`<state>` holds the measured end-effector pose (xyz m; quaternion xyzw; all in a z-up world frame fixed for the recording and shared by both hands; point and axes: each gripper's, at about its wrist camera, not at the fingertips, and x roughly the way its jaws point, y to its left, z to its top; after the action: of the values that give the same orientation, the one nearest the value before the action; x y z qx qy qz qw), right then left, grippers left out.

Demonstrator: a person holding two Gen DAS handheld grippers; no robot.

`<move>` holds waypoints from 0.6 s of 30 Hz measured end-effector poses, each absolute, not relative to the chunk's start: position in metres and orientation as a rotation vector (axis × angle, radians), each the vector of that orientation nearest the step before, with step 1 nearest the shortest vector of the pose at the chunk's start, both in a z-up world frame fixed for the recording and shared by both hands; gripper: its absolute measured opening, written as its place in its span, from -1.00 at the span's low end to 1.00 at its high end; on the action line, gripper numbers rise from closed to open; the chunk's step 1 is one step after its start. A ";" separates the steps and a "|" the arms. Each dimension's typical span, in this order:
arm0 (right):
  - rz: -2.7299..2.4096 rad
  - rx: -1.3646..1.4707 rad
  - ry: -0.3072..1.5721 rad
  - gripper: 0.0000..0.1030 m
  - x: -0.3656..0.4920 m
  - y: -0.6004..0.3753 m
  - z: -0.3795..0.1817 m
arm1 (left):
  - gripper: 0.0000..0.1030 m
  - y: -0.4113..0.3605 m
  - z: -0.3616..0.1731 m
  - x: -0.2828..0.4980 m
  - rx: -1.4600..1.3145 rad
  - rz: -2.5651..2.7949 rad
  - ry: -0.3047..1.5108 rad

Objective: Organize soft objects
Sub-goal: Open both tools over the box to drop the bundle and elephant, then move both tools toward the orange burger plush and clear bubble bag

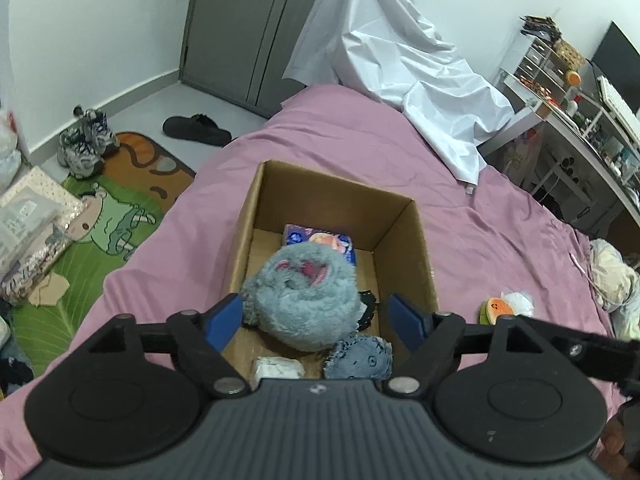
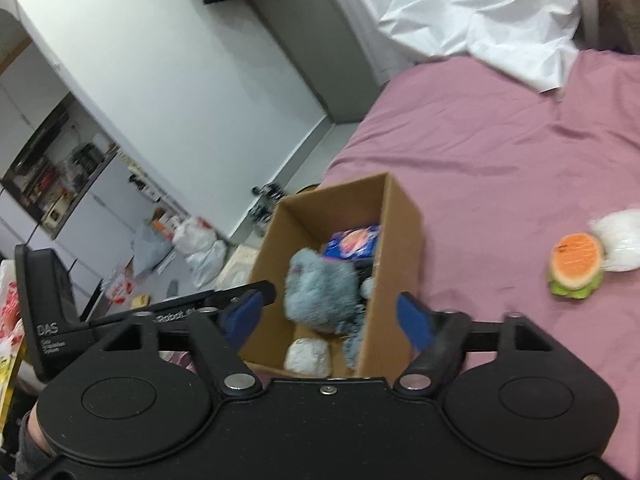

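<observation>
Roughly past halfway, I'd say. The cardboard box sits on the pink bedsheet, and several items are already in it: the big grey plush in the middle, a smaller blue-grey fuzzy piece at the near right corner, a white wad at the near edge, and a blue printed pack against the far wall. There's something black tucked beside the plush; I can't tell what it is.

My left gripper hangs over the near end of the box with its jaws spread wide and the blue pads clear of the plush, so it holds nothing. The right gripper is also wide open and empty, over the same end of the box. The right view is motion-blurred, so detail there is poor.

Still to do: the burger-shaped plush and the white fluffy thing touching it, both on the sheet to the right of the box and well apart from it. There's also a pale bundle further right at the bed's edge; I can't tell whether it counts as part of the job.

The box has room at the far end. My judgement is that the burger goes next, using the right gripper.
</observation>
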<state>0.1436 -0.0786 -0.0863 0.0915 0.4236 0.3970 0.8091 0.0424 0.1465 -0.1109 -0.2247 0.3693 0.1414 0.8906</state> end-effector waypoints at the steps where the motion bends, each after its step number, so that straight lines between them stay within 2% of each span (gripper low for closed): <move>1: 0.830 0.192 0.891 0.74 0.144 -0.081 -0.086 | 0.66 0.143 -0.109 0.044 -0.455 0.291 0.765; 18: 0.712 0.229 0.836 0.99 0.159 -0.140 -0.088 | 0.83 0.103 -0.090 0.063 -0.415 0.256 0.750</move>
<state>0.1586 -0.1399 -0.0878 0.1087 0.3963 0.3375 0.8469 0.0626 0.1032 -0.0904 -0.2009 0.3626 0.1236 0.9016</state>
